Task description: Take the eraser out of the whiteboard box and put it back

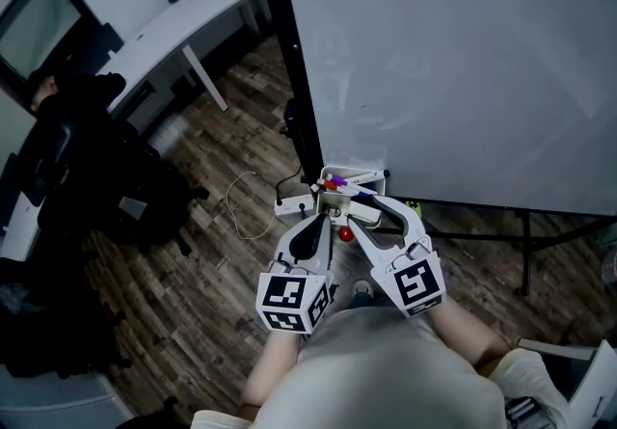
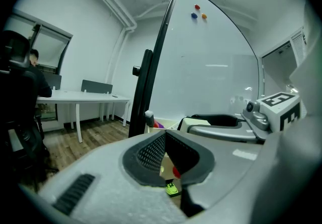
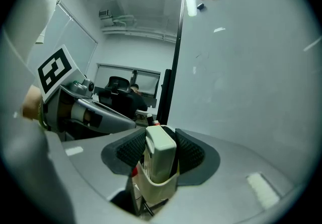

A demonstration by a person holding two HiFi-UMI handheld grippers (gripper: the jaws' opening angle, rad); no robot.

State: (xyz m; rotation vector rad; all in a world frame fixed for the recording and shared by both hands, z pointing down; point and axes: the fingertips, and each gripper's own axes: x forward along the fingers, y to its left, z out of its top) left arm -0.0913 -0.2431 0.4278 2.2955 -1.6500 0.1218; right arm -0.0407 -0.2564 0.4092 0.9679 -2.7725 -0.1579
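right gripper [image 3: 160,133] clamps eraser [image 3: 161,153]; upright inside box [image 3: 153,187] rim

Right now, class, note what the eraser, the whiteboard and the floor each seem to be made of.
Eraser: probably plastic, cream, smooth body with faintly glossy edges.
Whiteboard: glossy coated panel, showing bright reflections; dark frame, likely metal.
Floor: wood-look planks, grain visible; real wood or laminate, unclear.

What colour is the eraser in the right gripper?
It is a pale cream-white block eraser; the right gripper view shows it best.
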